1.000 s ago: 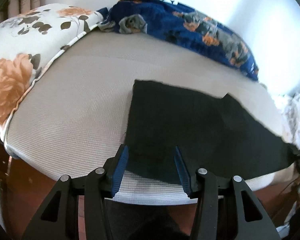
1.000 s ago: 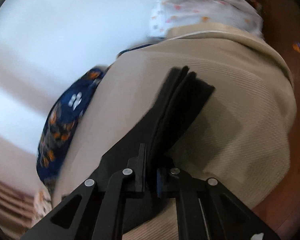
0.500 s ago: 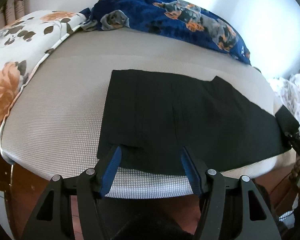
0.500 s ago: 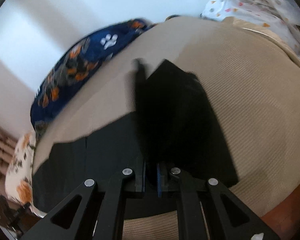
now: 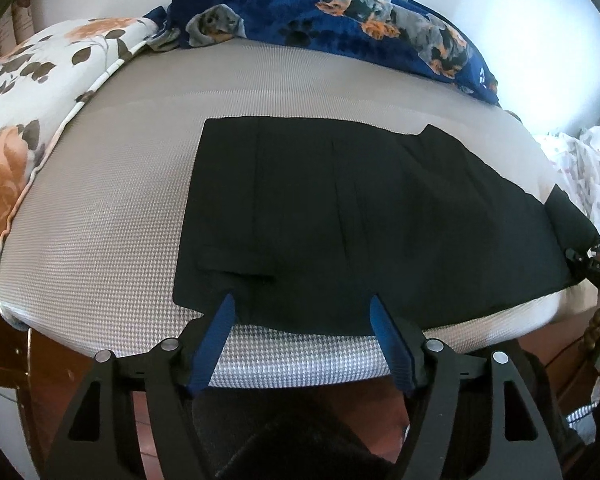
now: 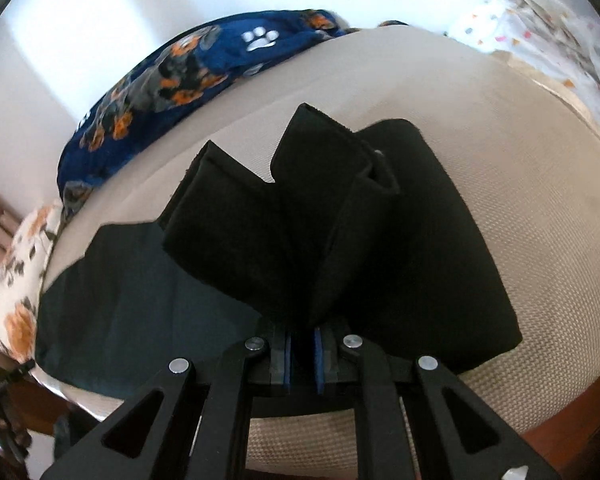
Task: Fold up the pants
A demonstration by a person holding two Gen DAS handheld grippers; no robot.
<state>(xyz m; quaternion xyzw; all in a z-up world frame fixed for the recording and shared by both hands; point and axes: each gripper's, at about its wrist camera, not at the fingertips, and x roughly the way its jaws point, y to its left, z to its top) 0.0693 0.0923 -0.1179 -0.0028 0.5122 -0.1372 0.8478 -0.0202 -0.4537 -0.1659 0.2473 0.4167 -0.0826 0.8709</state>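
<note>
Black pants (image 5: 340,216) lie flat across a beige mattress (image 5: 120,208), waist end at the left, legs running right. My left gripper (image 5: 302,304) is open, its blue pads at the pants' near edge, one on either side of the hem, not gripping. My right gripper (image 6: 302,328) is shut on the pants' leg ends (image 6: 300,208) and holds them bunched and lifted above the mattress (image 6: 520,184). It also shows at the right edge of the left wrist view (image 5: 580,260).
A blue dog-print blanket (image 5: 340,12) lies along the far edge by the wall. A floral pillow (image 5: 28,92) is at the left. White dotted cloth (image 5: 584,176) lies at the right end. A brown floor (image 5: 52,364) lies below the near edge.
My left gripper let go of the pants' near edge, opened wider and backed off. My right gripper swung the leg ends up and round, still gripping them.
</note>
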